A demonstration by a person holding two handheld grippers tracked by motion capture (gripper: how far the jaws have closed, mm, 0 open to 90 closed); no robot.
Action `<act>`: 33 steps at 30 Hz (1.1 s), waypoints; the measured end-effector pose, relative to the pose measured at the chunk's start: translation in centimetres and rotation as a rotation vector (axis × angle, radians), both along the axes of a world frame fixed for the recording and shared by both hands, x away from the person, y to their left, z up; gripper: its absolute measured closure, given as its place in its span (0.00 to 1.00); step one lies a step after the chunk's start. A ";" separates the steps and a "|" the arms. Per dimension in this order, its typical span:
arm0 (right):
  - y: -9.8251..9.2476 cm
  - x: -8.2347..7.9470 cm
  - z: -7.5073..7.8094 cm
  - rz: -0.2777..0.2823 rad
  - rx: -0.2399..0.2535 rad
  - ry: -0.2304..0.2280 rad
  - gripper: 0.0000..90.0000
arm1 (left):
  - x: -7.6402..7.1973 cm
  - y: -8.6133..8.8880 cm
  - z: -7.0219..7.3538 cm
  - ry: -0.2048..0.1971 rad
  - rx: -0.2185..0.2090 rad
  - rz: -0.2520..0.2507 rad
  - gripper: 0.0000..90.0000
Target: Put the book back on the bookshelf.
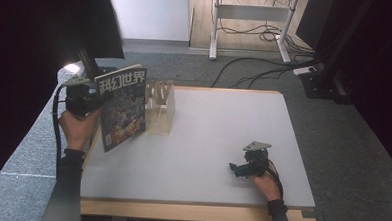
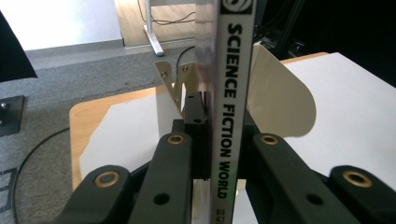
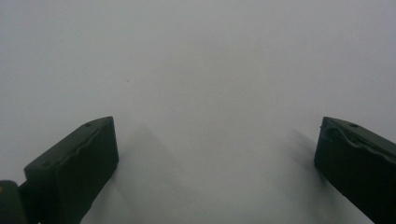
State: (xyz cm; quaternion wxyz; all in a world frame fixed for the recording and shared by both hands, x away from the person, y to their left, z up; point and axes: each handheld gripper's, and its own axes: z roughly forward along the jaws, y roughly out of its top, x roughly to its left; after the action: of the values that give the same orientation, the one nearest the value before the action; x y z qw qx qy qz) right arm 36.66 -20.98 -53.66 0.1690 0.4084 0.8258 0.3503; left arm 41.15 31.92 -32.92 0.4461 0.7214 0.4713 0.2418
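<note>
A white surface [image 1: 218, 136] with a pale wood edge stands on grey carpet, with a desk frame and loose cables on the floor beyond it. Three things sit at or over it: one magazine, one rack and two grippers held by a person whose forearms come in from the bottom of the high view.

The left gripper [image 1: 92, 102] is held up at the surface's far left corner, its jaws clenched on the one magazine [image 1: 122, 107], which stands upright and clear of the surface with its cover facing the camera. In the left gripper view the magazine's spine [image 2: 231, 107] runs straight up between the two black jaws and reads "SCIENCE FICTION WORLD".

Just beside the magazine, on its right in the high view, stands one pale wooden rack [image 1: 160, 108] with upright dividers; how many slots it has is hard to count.

The right gripper [image 1: 237, 168] rests low near the surface's near right edge, well apart from the magazine. In the right gripper view its two jaws stand wide apart, released, with bare white surface between them.
</note>
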 end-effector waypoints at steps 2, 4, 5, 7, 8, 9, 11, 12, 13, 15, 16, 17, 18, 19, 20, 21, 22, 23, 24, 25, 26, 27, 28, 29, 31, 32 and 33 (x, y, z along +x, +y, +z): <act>0.0 0.0 0.0 0.000 0.001 0.000 0.00 | 0.5 -0.5 -0.2 -0.011 -0.005 0.003 0.92; 0.0 0.0 0.0 0.001 0.001 0.001 0.00 | 1.0 -0.9 -0.5 -0.032 -0.010 0.000 0.92; 0.0 0.0 0.0 0.001 0.000 0.000 0.00 | 1.1 -1.1 -0.6 -0.047 -0.013 -0.002 0.92; 0.0 0.0 0.0 0.001 0.001 -0.001 0.00 | 1.2 -1.4 -1.0 -0.057 -0.027 -0.020 0.92; 0.0 0.0 0.0 0.001 0.001 -0.001 0.00 | 1.3 -1.4 -1.2 -0.044 -0.024 -0.027 0.92; 0.0 0.0 0.0 0.000 0.002 0.000 0.00 | 1.3 -1.4 -1.4 -0.038 -0.016 -0.030 0.91; 0.0 0.0 0.0 -0.001 0.002 -0.001 0.00 | 1.1 -1.1 -1.2 -0.014 -0.009 -0.036 0.91; 0.0 0.0 0.0 -0.001 0.002 -0.001 0.00 | 1.1 -0.8 -1.0 0.004 -0.007 -0.045 0.91; 0.0 0.0 0.0 -0.001 0.002 -0.001 0.00 | 1.1 -0.6 -0.8 0.044 -0.008 -0.065 0.91; 0.0 0.0 0.0 0.000 0.002 0.000 0.00 | 0.9 -0.7 -0.3 0.102 0.040 -0.080 0.90; 0.0 0.0 0.0 0.000 0.002 0.000 0.00 | 0.9 -0.7 -0.1 0.129 0.055 -0.093 0.90; 0.0 0.0 0.0 0.000 0.002 0.000 0.00 | 0.8 -0.7 0.2 0.150 0.067 -0.096 0.90; 0.0 0.0 0.0 -0.001 0.003 0.000 0.00 | 0.8 -0.8 0.4 0.174 0.074 -0.098 0.89; 0.0 0.0 0.0 -0.002 0.002 -0.001 0.00 | 0.9 -0.8 0.6 0.198 0.076 -0.108 0.89; 0.0 0.0 0.0 0.000 0.003 0.001 0.00 | 0.9 -0.8 0.7 0.222 0.077 -0.119 0.89; 0.0 0.0 0.0 -0.001 0.002 0.000 0.00 | 0.9 -0.9 0.8 0.236 0.084 -0.124 0.88; 0.0 0.0 0.0 -0.002 0.002 -0.001 0.00 | 0.9 -1.0 0.9 0.242 0.093 -0.127 0.89; 0.0 0.0 0.0 -0.002 0.002 -0.001 0.00 | 0.9 -1.2 1.0 0.237 0.106 -0.130 0.90; 0.0 0.0 0.0 -0.002 0.002 -0.001 0.00 | 0.9 -1.3 1.0 0.223 0.114 -0.129 0.90; 0.0 0.0 0.0 -0.001 0.001 0.001 0.00 | 0.9 -1.3 0.9 0.201 0.117 -0.127 0.91; 0.0 0.0 0.0 -0.001 0.001 0.001 0.00 | 0.9 -1.4 0.8 0.169 0.110 -0.126 0.91; 0.0 0.0 0.0 -0.001 0.002 0.002 0.00 | 1.0 -1.4 0.7 0.143 0.098 -0.124 0.92; 0.0 0.0 0.0 -0.001 0.002 0.001 0.00 | 1.0 -1.4 0.6 0.117 0.090 -0.116 0.92; 0.0 0.0 0.0 -0.001 0.002 0.001 0.00 | 1.0 -1.5 0.4 0.094 0.088 -0.107 0.92; 0.0 0.0 0.0 -0.001 0.002 0.001 0.00 | 1.2 -1.6 0.0 0.049 0.076 -0.081 0.92; 0.0 0.0 0.0 0.000 0.002 0.001 0.00 | 1.2 -1.6 -0.3 0.027 0.062 -0.074 0.92; 0.0 0.0 0.0 0.000 0.002 0.001 0.00 | 1.4 -1.5 -0.5 0.014 0.041 -0.070 0.92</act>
State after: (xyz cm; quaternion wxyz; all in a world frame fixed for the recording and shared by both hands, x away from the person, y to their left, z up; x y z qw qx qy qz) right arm 36.67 -20.99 -53.66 0.1680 0.4088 0.8255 0.3509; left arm 42.53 30.37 -33.43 0.4359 0.7483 0.4437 0.2305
